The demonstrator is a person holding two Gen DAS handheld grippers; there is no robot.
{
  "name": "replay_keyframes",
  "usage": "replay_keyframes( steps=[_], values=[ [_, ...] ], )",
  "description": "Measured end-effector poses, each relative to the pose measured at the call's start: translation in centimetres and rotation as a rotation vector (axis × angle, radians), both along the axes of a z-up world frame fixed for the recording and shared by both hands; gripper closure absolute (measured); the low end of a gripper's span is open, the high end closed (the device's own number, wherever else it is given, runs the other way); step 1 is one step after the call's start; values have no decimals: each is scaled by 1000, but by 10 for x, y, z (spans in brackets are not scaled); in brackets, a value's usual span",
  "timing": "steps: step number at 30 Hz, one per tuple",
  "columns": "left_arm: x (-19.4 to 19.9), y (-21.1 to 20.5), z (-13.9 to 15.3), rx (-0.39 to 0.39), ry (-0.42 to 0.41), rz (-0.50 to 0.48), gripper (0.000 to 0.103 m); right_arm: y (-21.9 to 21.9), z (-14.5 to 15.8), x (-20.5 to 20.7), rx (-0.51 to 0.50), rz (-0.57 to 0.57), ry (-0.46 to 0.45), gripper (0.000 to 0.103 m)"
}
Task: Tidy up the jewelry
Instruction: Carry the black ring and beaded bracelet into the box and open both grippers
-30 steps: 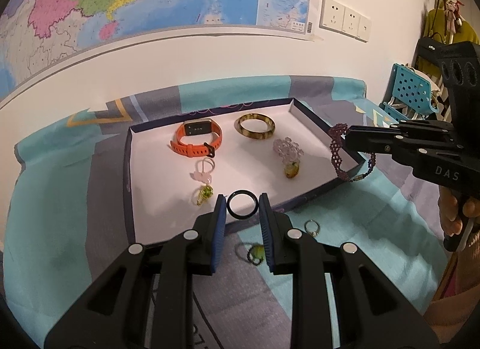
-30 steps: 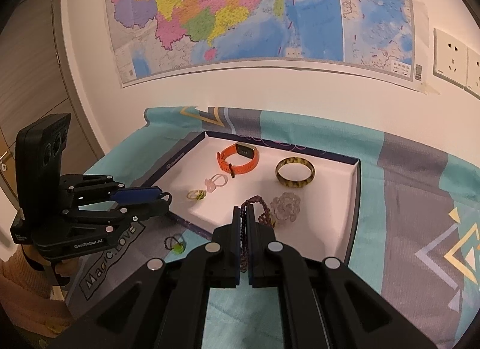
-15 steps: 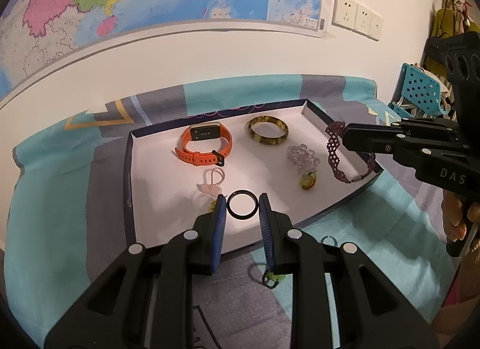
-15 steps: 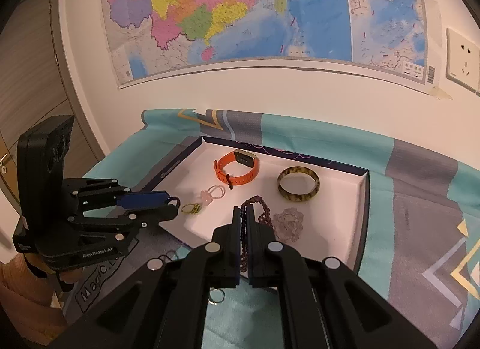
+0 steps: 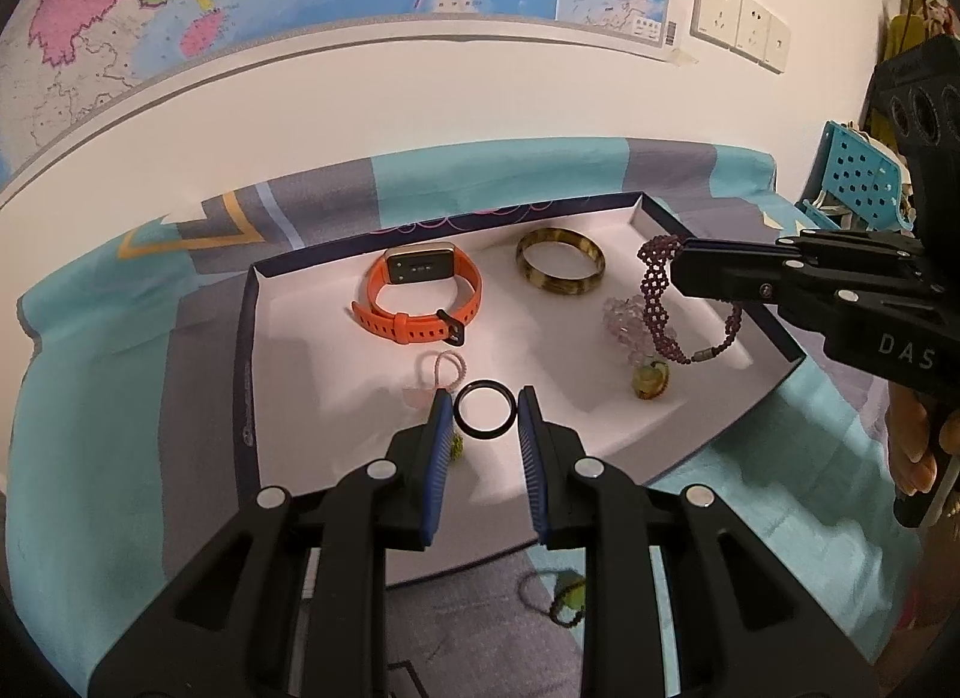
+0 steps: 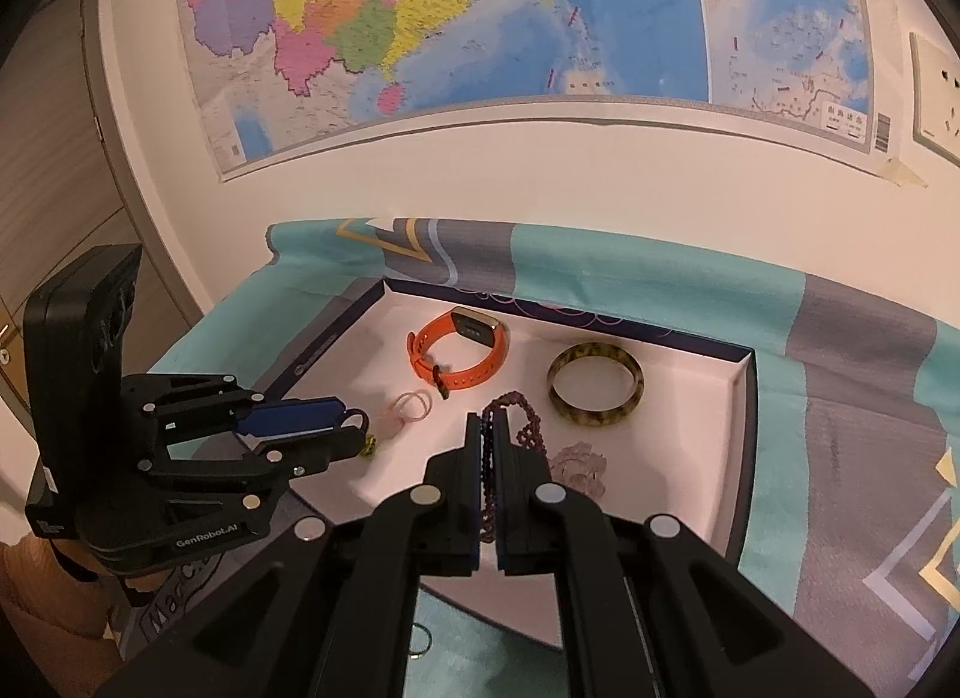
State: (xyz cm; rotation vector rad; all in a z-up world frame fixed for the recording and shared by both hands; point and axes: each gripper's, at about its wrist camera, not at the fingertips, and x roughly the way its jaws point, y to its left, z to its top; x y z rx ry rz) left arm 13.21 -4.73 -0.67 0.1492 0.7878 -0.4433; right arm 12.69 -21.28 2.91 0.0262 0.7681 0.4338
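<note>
Low centre of the left view, the left claw point(image 5: 485, 419) pinches a black ring point(image 5: 484, 411) — light, rigid, slippery, gripped across its rim. The right claw point(image 6: 490, 446) clamps a limp purple beaded bracelet point(image 6: 519, 419) above the tray point(image 6: 747, 434) — hold by one strand.

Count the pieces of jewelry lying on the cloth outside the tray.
2 in view: a dark green-beaded piece on the cloth in front of the tray, and a small metal ring below the right tongs. More may be hidden.
</note>
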Motion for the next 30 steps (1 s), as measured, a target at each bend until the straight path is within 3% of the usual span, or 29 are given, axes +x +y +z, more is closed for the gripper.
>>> replay_keyframes(
  steps=[22,24,27,30],
  values=[
    [30,-12,-18,44,59,41,80,-4,-24,31,22,-45,75,101],
    [30,-14,-19,53,53,43,78,-6,-28,34,21,-55,88,100],
    [30,-15,-20,52,55,37,68,-8,-33,37,18,-75,104,98],
    [27,-16,-21,54,55,31,67,-12,-37,37,12,-101,113,97]
  ],
)
